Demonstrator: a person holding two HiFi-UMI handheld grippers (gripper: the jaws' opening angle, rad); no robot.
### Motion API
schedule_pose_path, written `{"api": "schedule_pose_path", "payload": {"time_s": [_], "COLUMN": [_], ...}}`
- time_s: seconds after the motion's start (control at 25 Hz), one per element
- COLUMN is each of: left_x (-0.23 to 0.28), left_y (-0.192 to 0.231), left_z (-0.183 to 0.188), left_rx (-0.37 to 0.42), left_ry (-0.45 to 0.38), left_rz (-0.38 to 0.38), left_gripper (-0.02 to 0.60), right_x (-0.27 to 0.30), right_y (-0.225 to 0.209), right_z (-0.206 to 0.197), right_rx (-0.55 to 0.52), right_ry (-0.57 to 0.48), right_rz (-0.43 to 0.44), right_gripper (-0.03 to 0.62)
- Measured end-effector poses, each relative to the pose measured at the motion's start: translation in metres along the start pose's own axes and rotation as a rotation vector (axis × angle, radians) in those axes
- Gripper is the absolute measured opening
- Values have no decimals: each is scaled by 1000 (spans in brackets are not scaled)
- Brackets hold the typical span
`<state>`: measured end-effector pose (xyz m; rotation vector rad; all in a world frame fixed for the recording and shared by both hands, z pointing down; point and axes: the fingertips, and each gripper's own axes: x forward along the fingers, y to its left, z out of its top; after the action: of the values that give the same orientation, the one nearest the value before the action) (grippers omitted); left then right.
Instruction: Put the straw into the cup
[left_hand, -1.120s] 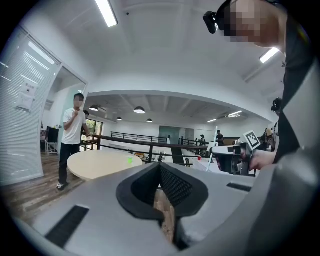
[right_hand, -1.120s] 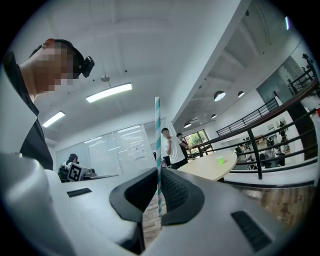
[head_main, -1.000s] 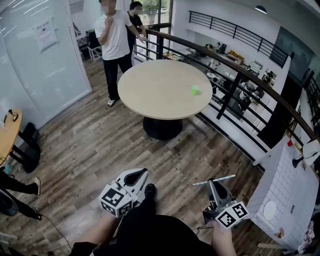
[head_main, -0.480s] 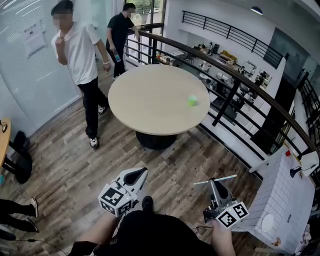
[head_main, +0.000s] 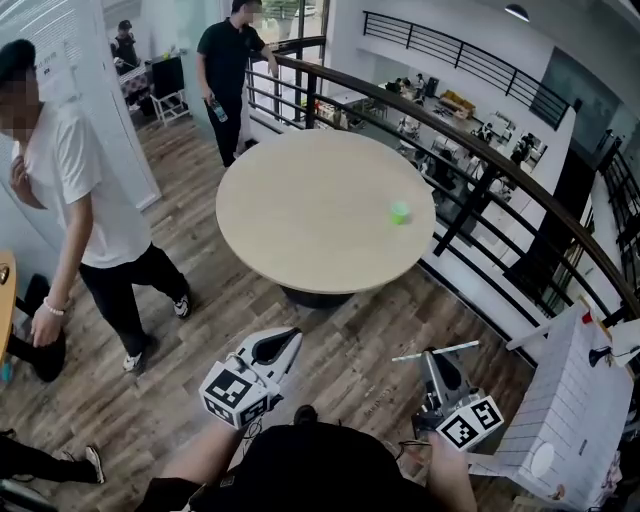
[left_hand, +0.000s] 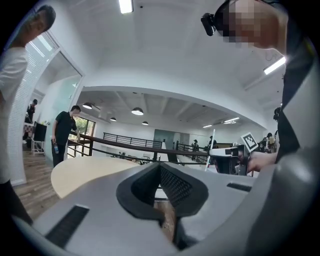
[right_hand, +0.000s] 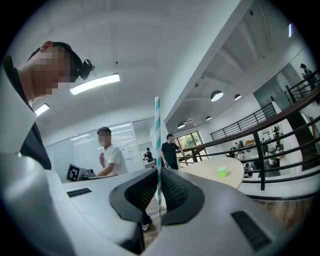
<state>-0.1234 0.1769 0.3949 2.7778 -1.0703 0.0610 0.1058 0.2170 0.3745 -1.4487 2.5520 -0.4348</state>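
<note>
A small green cup (head_main: 400, 212) stands near the right edge of the round beige table (head_main: 310, 210), far ahead of both grippers; in the right gripper view the cup (right_hand: 222, 172) looks small and distant. My right gripper (head_main: 432, 356) is shut on a thin white straw with teal stripes (head_main: 450, 349), which lies crosswise in the head view. In the right gripper view the straw (right_hand: 157, 145) rises upright between the jaws. My left gripper (head_main: 284, 342) is held low over the wooden floor, jaws together with nothing between them. The left gripper view shows its closed pads (left_hand: 172, 185).
A person in a white shirt (head_main: 85, 215) walks at the left, close to the table. Another person in black (head_main: 226, 65) stands at the back by the dark railing (head_main: 480, 165), which curves round the table's right side. A white tiled block (head_main: 565, 400) stands at the near right.
The person in white has walked from the table's far side round to the near left. The table and cup sit slightly nearer in view. Both grippers keep their pose and grip.
</note>
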Motion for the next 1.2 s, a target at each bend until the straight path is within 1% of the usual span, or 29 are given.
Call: {"api": "schedule_pose_path", "payload": {"time_s": [0.28, 0.52, 0.68, 0.84, 0.92, 1.04, 1.2], "left_x": [27, 66, 92, 108, 124, 159, 196], "left_y": [42, 70, 86, 102, 111, 122, 144], "left_z": [-4, -4, -5, -12, -14, -7, 2], "left_rx": [-30, -51, -47, -34, -35, -27, -21], "left_ry": [18, 21, 26, 33, 38, 44, 44], "left_rz": [-16, -17, 1, 28, 40, 52, 96], "left_gripper": [7, 8, 8, 8, 8, 8, 8], "right_x": [44, 76, 103, 126, 139, 162, 187], "right_y": [-14, -53, -82, -100, -116, -150, -191], "right_z": [0, -1, 1, -3, -3, 7, 19], "right_rx": [8, 32, 44, 48, 49, 56, 59], "right_ry": [22, 33, 37, 39, 42, 46, 54], "right_rz": [-19, -37, -21, 11, 26, 42, 64], "right_gripper": [34, 34, 34, 34, 34, 34, 34]}}
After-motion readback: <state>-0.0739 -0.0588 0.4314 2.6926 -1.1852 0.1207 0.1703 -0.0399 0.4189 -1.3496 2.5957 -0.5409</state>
